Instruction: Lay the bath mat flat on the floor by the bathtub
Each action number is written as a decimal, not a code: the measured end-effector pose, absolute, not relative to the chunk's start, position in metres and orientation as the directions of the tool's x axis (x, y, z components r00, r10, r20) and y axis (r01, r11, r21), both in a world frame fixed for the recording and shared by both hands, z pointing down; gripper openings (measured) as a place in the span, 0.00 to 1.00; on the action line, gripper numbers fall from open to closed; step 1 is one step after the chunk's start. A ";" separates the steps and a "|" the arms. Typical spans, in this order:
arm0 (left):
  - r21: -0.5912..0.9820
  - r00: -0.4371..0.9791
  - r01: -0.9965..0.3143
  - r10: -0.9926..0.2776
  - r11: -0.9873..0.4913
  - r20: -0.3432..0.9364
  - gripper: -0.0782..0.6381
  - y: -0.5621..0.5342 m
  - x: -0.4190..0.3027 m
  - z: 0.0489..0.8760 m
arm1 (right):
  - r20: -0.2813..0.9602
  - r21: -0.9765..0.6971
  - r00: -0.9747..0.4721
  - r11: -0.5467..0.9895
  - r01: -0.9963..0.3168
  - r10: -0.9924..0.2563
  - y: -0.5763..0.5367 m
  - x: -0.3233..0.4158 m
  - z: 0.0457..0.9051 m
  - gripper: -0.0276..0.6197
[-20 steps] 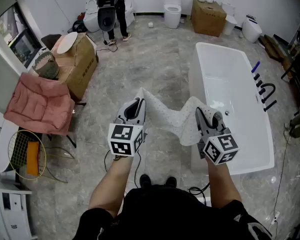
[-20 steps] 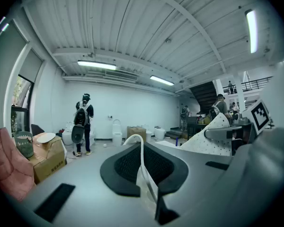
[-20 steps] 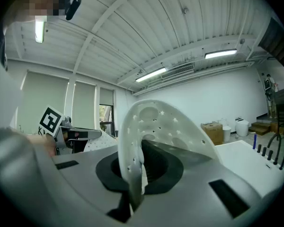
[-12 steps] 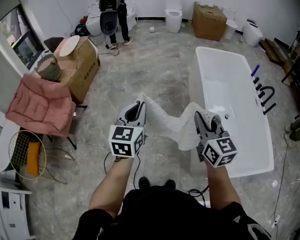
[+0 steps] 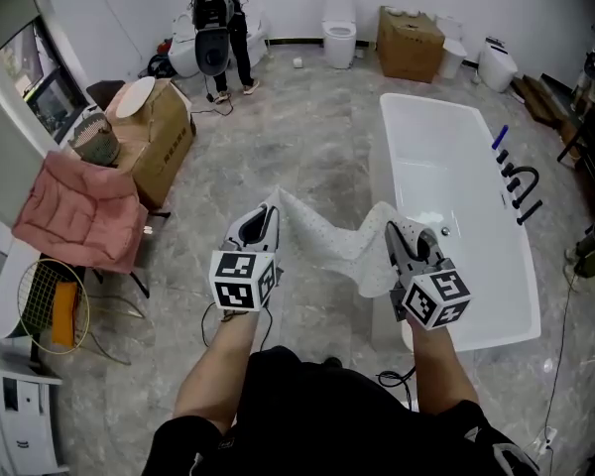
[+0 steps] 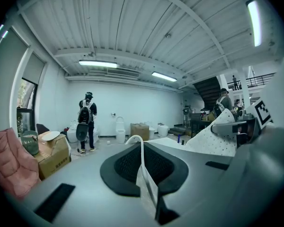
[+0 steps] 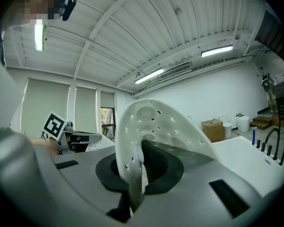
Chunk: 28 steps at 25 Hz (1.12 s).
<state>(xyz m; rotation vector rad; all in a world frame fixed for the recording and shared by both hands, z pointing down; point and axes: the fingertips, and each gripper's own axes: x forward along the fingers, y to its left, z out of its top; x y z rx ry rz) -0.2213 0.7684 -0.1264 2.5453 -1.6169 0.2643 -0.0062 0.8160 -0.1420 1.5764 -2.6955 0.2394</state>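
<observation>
A white perforated bath mat (image 5: 329, 238) hangs in the air, sagging between my two grippers, above the grey floor just left of the white bathtub (image 5: 456, 127). My left gripper (image 5: 262, 220) is shut on the mat's left edge, a thin strip of mat (image 6: 143, 167) showing between its jaws. My right gripper (image 5: 401, 238) is shut on the other end, where the mat (image 7: 154, 124) curls up and over the jaws. In the left gripper view the right gripper (image 6: 237, 127) shows at the right with the mat (image 6: 212, 140) below it.
A black tap (image 5: 521, 184) stands on the tub's right rim. On the left are a cardboard box (image 5: 161, 132), a pink cushioned chair (image 5: 79, 211) and a wire basket (image 5: 48, 305). A person (image 5: 214, 18), a toilet (image 5: 339, 20) and another box (image 5: 409, 36) are at the back. A cable (image 5: 392, 377) lies by my feet.
Both grippers keep their hold on the mat, which still sags between them. The left gripper has drifted slightly left, and the head view has shifted a little.
</observation>
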 end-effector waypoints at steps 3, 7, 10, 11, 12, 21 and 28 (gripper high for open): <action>0.006 0.414 -0.906 -0.883 -0.424 0.220 0.13 0.772 -0.213 -0.122 | 0.097 -0.143 -0.503 0.488 -0.861 -0.859 0.818 0.000 -0.136 0.08; 0.014 0.421 -0.903 -0.878 -0.429 0.228 0.13 0.762 -0.212 -0.120 | 0.118 -0.167 -0.510 0.490 -0.856 -0.852 0.811 -0.005 -0.129 0.08; 0.015 0.433 -0.898 -0.874 -0.440 0.220 0.13 0.747 -0.215 -0.120 | 0.147 -0.182 -0.513 0.486 -0.855 -0.846 0.797 -0.013 -0.119 0.08; 0.016 0.437 -0.896 -0.873 -0.445 0.216 0.13 0.741 -0.217 -0.121 | 0.157 -0.182 -0.515 0.488 -0.854 -0.843 0.791 -0.017 -0.116 0.08; 0.019 0.442 -0.894 -0.872 -0.449 0.210 0.13 0.734 -0.218 -0.123 | 0.167 -0.182 -0.518 0.490 -0.853 -0.839 0.784 -0.021 -0.114 0.08; 0.047 0.465 -0.884 -0.864 -0.465 0.191 0.13 0.638 -0.280 -0.119 | 0.213 -0.187 -0.516 0.483 -0.855 -0.830 0.684 -0.087 -0.101 0.08; 0.055 0.471 -0.881 -0.860 -0.470 0.196 0.13 0.564 -0.342 -0.114 | 0.238 -0.189 -0.506 0.471 -0.861 -0.829 0.614 -0.144 -0.096 0.08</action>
